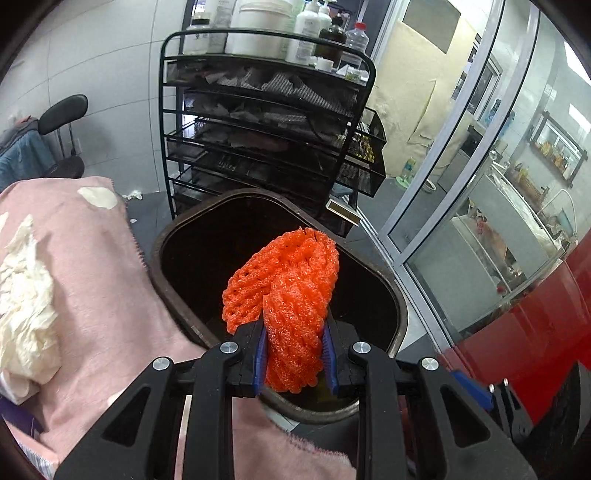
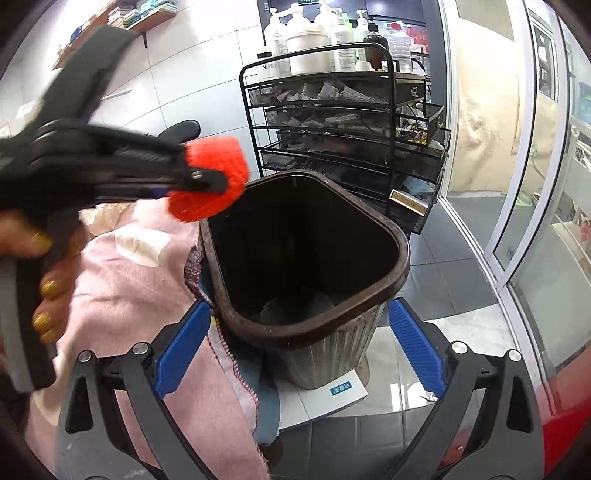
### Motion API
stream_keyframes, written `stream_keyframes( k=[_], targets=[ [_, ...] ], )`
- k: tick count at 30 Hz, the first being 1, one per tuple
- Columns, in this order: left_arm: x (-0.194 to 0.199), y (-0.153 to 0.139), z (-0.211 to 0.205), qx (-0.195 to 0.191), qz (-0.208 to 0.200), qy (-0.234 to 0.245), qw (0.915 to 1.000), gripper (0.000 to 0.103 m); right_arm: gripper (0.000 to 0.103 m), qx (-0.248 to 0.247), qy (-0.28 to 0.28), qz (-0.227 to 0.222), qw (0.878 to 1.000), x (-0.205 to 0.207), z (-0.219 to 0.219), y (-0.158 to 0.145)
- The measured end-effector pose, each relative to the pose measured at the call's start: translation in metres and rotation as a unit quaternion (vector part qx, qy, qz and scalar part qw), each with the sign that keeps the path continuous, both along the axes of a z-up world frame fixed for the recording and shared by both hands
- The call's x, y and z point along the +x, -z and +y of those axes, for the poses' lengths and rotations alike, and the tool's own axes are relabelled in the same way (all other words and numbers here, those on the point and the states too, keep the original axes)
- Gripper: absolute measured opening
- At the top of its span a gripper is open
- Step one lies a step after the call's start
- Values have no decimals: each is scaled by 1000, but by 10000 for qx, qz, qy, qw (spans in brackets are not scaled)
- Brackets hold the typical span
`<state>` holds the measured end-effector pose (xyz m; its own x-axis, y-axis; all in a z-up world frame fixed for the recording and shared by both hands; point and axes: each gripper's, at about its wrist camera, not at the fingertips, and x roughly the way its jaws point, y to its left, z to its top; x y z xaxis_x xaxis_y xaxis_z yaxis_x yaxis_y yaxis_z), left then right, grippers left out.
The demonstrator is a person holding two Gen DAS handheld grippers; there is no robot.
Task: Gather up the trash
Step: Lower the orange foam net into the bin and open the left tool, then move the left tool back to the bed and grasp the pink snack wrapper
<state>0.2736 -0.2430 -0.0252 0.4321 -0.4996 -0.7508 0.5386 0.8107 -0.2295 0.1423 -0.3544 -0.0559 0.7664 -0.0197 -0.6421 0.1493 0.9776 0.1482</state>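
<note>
between our left gripper (image 1: 293, 354)'s blue pads (image 1: 260, 354) sits an orange foam fruit net (image 1: 291, 295), pinched near its lower end, the rest of it standing up over the mouth of a dark brown trash bin (image 1: 391, 295). our right gripper (image 2: 295, 350) hangs with its pads spread wide and holding nothing, the bin (image 2: 402, 254) framed between them; in that view the left gripper (image 2: 207, 177) carries the net (image 2: 210, 173) just above and beside the bin's far-left rim. a pink blanket (image 1: 103, 266) with crumpled white tissue (image 1: 26, 302) lies left of the bin. behind it stands a black wire rack (image 1: 258, 122) topped with bottles (image 1: 310, 33), and glass sliding doors (image 1: 472, 166) run along the right over grey floor tiles (image 2: 443, 258).
</note>
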Motion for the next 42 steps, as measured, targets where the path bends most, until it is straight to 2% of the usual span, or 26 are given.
stream_keyframes(
  k=[3,6,7,8,10,14,22,25,31,33,37,42],
  targets=[
    [6,4,-7,30,98,42,9999,31,96,49,12,15,10000,-3,-2,1],
    [9,6,-12,-3,131,31,9999,56,96,67,42,43,10000,-6,-4,1],
    [8,6,-12,-19,127,18,9999,72,96,76,48,51,9999,-6,-4,2],
    [7,6,-11,-46,126,12,9999,81,96,77,54,54,9999,-5,-3,2],
    [6,6,-11,-96,126,28,9999,85,96,69,52,60,9999,-5,-3,1],
    [0,3,-8,2,12,18,10000,87,96,58,42,49,10000,-6,-1,1],
    [-30,-21,24,-426,-477,-125,9979,93,96,17,-45,95,9999,-3,6,2],
    [-43,-28,35,-462,-659,-175,9966,95,96,-15,-120,68,9999,-2,11,-1],
    [-77,-33,55,44,-1194,-151,9927,97,96,-99,-296,23,9995,0,24,-5],
    [-84,-33,67,99,-1287,-251,9913,98,96,-119,-359,31,9993,1,29,-5],
    [-98,-31,97,140,-1415,-454,9888,98,96,-122,-494,8,9987,3,40,-7],
    [-107,-21,135,543,-1455,-692,9854,98,96,-134,-723,-26,9973,6,54,-14]
  ],
)
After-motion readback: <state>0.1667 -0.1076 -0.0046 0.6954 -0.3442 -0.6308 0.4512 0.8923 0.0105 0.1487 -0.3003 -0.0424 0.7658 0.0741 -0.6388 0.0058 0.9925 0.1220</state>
